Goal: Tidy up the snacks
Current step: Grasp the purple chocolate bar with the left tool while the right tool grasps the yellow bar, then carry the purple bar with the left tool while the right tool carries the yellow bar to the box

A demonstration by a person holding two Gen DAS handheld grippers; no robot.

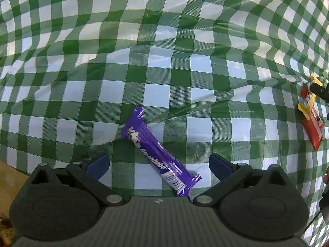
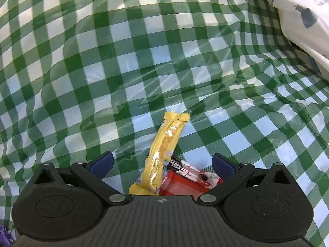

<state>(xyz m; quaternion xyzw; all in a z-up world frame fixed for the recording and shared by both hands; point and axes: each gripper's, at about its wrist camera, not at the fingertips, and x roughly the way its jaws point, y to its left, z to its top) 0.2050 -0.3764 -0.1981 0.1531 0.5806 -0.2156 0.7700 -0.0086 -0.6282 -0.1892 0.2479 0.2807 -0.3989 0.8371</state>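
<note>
Here, on a wrinkled green-and-white checked tablecloth (image 1: 185, 65), the left gripper (image 1: 158, 164) hovers with jaws spread wide on either side of a purple chocolate bar (image 1: 158, 154) lying diagonally between them. The right gripper (image 2: 162, 162), jaws likewise apart, hangs over a yellow snack bar (image 2: 164, 150) resting partly on a red wrapper (image 2: 185, 183). A white plastic bag (image 2: 304, 20) sits well beyond the yellow bar, to its right.

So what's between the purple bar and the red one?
Only bare checked cloth between purple bar and red bar, in the left wrist view.
</note>
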